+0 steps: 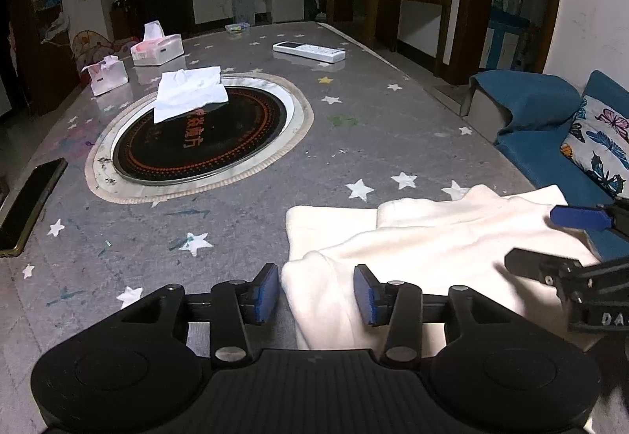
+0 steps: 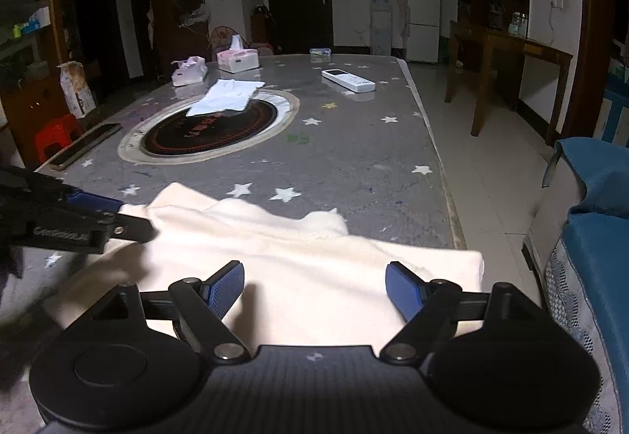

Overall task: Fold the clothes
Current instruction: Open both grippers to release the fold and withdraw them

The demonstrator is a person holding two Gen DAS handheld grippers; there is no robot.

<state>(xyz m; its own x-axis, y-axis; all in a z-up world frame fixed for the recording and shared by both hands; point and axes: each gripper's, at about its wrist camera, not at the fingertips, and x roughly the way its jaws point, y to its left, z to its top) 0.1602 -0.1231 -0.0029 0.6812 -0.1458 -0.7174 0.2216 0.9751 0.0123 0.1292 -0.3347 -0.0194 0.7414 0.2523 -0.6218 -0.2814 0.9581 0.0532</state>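
A cream garment lies partly folded at the near right corner of the grey star-patterned table. It also shows in the right wrist view. My left gripper is open, its blue pads either side of the garment's near left edge. My right gripper is open just above the garment's near right part. The right gripper shows at the right of the left wrist view. The left gripper shows at the left of the right wrist view, over the garment's left edge. A folded white cloth lies on the round black cooktop.
Two tissue packs and a white remote lie at the far end. A dark phone lies at the left edge. A blue sofa with a butterfly cushion stands right of the table. The table's right edge drops to tiled floor.
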